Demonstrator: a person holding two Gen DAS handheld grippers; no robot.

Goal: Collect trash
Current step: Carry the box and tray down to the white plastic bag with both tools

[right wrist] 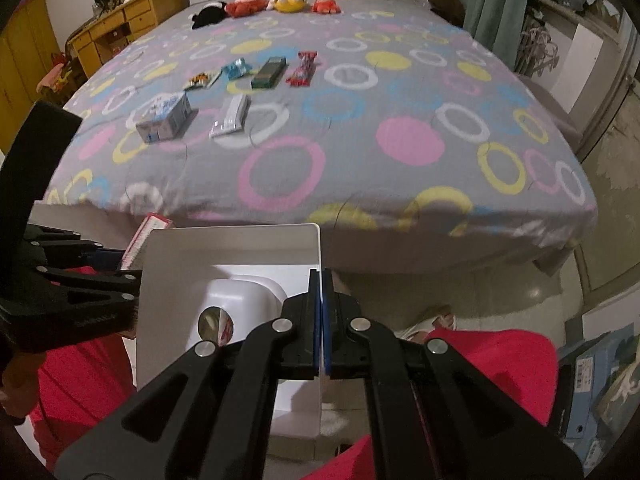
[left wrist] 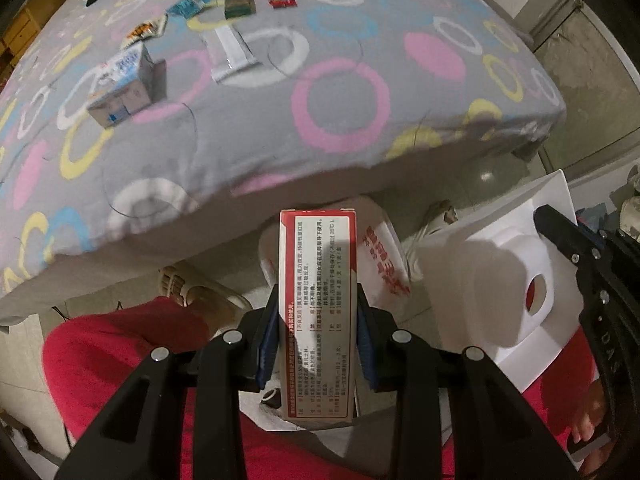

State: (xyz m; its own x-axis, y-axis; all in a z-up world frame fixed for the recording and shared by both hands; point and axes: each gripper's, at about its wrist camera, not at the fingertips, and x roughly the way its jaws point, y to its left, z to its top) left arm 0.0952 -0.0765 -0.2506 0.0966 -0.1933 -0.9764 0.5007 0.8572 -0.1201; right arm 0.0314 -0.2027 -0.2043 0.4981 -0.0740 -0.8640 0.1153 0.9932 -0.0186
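My left gripper (left wrist: 316, 298) is shut on a red-and-white printed carton (left wrist: 320, 248), held upright over a white bag with red print (left wrist: 386, 258) on the floor. My right gripper (right wrist: 322, 280) is shut on the right edge of a white plastic lid (right wrist: 224, 252) with a round hole; the lid (left wrist: 500, 280) also hangs right of the carton. On the bed (right wrist: 400, 184) lie a blue-white milk carton (right wrist: 164, 118), a white wrapper (right wrist: 232, 116), a green box (right wrist: 269, 73), a red wrapper (right wrist: 302, 69), a blue wrapper (right wrist: 236, 69) and an orange wrapper (right wrist: 200, 79).
The bed's front edge (left wrist: 224, 208) overhangs the floor just beyond the bag. Red-trousered legs (left wrist: 120, 352) and a beige slipper (left wrist: 188, 284) are below the grippers. Plush toys (right wrist: 248, 6) line the bed's far end; a wooden dresser (right wrist: 128, 20) stands far left.
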